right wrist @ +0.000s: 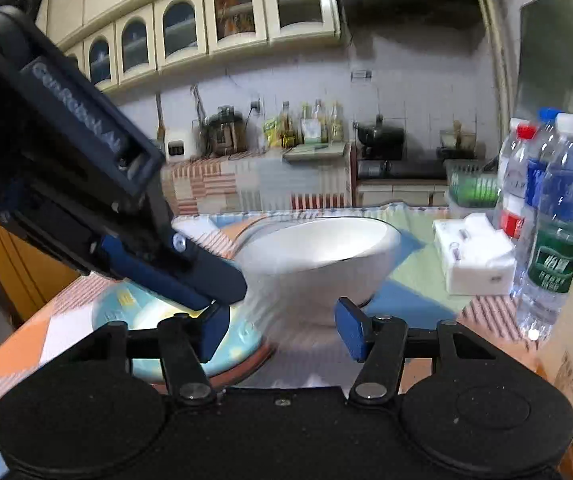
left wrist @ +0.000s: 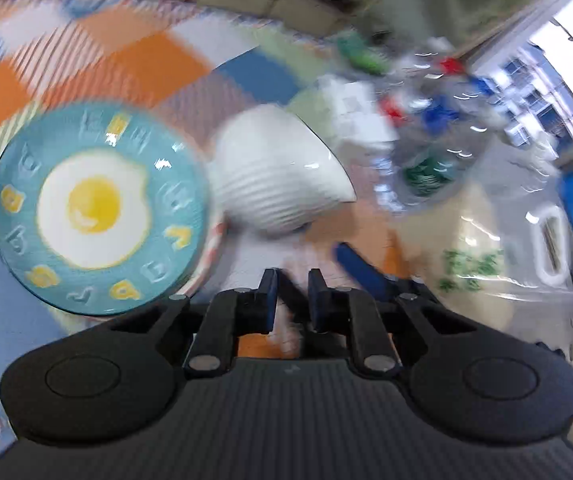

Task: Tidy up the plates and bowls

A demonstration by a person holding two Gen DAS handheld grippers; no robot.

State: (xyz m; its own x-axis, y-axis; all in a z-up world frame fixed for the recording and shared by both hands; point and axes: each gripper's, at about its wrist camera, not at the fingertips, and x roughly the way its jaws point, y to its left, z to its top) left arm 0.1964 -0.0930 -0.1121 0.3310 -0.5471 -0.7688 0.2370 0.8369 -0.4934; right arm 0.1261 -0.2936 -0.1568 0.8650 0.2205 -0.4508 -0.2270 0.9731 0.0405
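Note:
A teal plate (left wrist: 94, 208) with a fried-egg picture lies on the checked tablecloth (left wrist: 138, 52), stacked on a plate with a reddish rim (left wrist: 216, 240). Right beside it a white ribbed bowl (left wrist: 278, 176) stands tilted and blurred, its rim toward the right. My left gripper (left wrist: 292, 276) hangs above the table just in front of the bowl, jaws nearly together with nothing between them. In the right wrist view, it reaches in from the upper left over the teal plate (right wrist: 142, 312). My right gripper (right wrist: 282, 320) is open, with the bowl (right wrist: 318, 256) just beyond its fingertips and untouched.
Several water bottles (right wrist: 554, 216) and a white box (right wrist: 474, 256) stand right of the bowl. A large clear jug (left wrist: 526, 240) with a white handle is at the near right. A green basket (right wrist: 470, 188) sits at the table's far edge, and the kitchen counter lies beyond.

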